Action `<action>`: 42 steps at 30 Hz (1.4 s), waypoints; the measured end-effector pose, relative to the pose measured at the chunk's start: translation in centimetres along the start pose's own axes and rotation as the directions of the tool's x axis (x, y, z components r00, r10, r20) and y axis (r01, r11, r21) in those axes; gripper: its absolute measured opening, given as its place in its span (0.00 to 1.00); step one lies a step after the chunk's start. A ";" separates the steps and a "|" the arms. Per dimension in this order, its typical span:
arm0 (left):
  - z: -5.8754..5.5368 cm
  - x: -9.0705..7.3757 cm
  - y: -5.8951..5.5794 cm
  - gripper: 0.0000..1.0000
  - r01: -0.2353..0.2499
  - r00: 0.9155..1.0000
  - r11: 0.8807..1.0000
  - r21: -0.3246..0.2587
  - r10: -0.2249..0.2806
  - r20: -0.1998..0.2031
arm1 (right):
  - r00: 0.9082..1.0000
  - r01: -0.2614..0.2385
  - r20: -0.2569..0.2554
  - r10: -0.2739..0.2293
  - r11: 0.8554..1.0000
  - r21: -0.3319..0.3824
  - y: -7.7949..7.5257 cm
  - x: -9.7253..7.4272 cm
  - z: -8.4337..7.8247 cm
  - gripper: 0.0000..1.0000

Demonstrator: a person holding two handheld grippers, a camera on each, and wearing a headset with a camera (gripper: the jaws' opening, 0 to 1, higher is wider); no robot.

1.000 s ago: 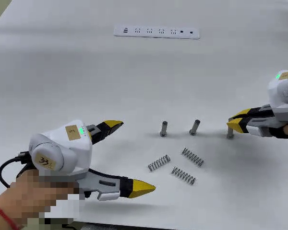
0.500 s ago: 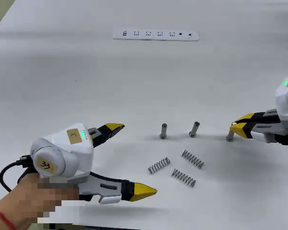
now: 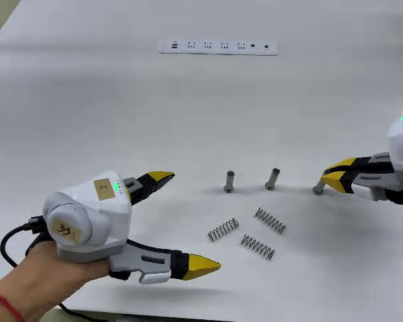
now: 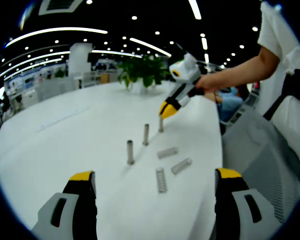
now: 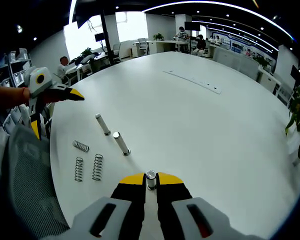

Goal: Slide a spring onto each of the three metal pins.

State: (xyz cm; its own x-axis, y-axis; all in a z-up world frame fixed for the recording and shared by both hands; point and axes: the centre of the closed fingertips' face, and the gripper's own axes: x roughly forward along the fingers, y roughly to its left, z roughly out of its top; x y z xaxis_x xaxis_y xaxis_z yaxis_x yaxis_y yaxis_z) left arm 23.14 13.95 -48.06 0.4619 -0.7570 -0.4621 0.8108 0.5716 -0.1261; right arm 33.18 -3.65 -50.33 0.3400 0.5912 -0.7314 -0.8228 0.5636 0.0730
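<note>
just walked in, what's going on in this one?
A person is working two handheld grippers at a white table. The right tongs are shut on the rightmost pin. The left tongs hang open and empty. Three springs lie loose on the table, none on a pin; the other two pins stand bare.

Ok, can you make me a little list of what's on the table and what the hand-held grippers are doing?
Surface: white table, power strip at the far side
Pins: left pin and middle pin stand bare; third pin tilts
Springs: three springs lie loose in front of the pins, none fitted
Left side: left hand-held gripper open, empty
Right side: right hand-held gripper shut on third pin
</note>
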 end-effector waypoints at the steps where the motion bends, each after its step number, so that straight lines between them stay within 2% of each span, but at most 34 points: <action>1: 0.0 0.0 0.0 1.00 0.000 1.000 1.000 0.000 0.000 0.001 | 1.000 0.000 0.002 0.000 1.000 0.001 0.0 0.0 0.0 0.09; 17: 0.3 0.2 0.0 1.00 0.001 1.000 1.000 -0.001 -0.001 0.004 | 1.000 0.010 0.029 -0.010 1.000 0.001 -0.2 0.3 0.3 0.09; 42: 0.4 0.3 -0.1 1.00 0.002 1.000 1.000 -0.003 -0.002 0.009 | 0.999 0.006 0.032 -0.005 1.000 -0.004 -0.1 0.2 0.2 0.10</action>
State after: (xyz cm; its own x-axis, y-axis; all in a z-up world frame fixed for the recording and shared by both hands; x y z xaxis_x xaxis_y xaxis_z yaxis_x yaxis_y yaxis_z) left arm 23.35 13.58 -47.87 0.4635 -0.7607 -0.4544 0.8107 0.5711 -0.1292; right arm 33.40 -3.49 -50.39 0.3587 0.6061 -0.7099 -0.8229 0.5643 0.0660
